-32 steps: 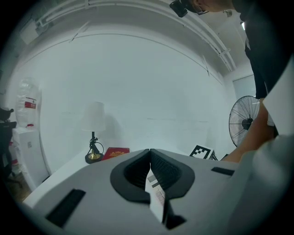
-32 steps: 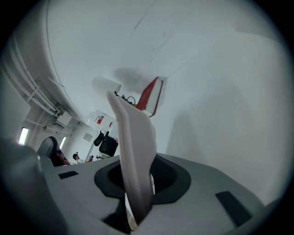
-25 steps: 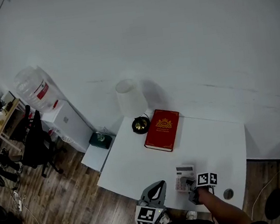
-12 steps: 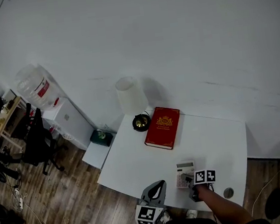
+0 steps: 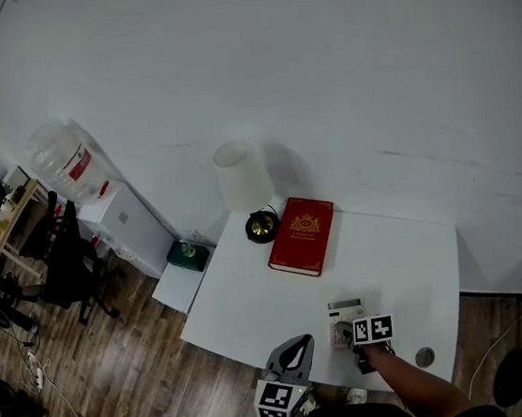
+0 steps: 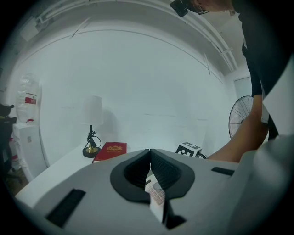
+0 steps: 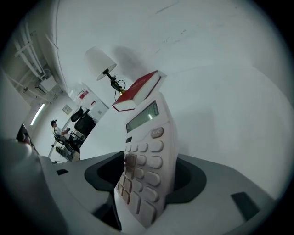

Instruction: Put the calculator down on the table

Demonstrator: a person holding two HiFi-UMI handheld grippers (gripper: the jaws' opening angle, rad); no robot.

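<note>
The pale calculator [image 5: 343,323] is at the white table's [image 5: 254,307] near edge, right of the middle. In the right gripper view the calculator [image 7: 147,151] stands steeply tilted between my right gripper's [image 7: 147,173] jaws, keys facing left. These jaws have just been opening: a dark gap shows on the calculator's left side, and its back leans on the right jaw. My right gripper [image 5: 350,335] is over the calculator's near end. At the table's front edge my left gripper [image 5: 296,351] hangs with pads together, and the left gripper [image 6: 150,153] holds nothing.
A red book [image 5: 302,236] lies at the table's back beside a lamp [image 5: 242,184] with a white shade. A small round dark thing [image 5: 425,358] sits near the front right corner. A water dispenser [image 5: 67,165] and office chairs [image 5: 60,265] stand at the left.
My right gripper's marker cube has shifted a little left and rolled over the calculator. The left gripper has stayed where it was.
</note>
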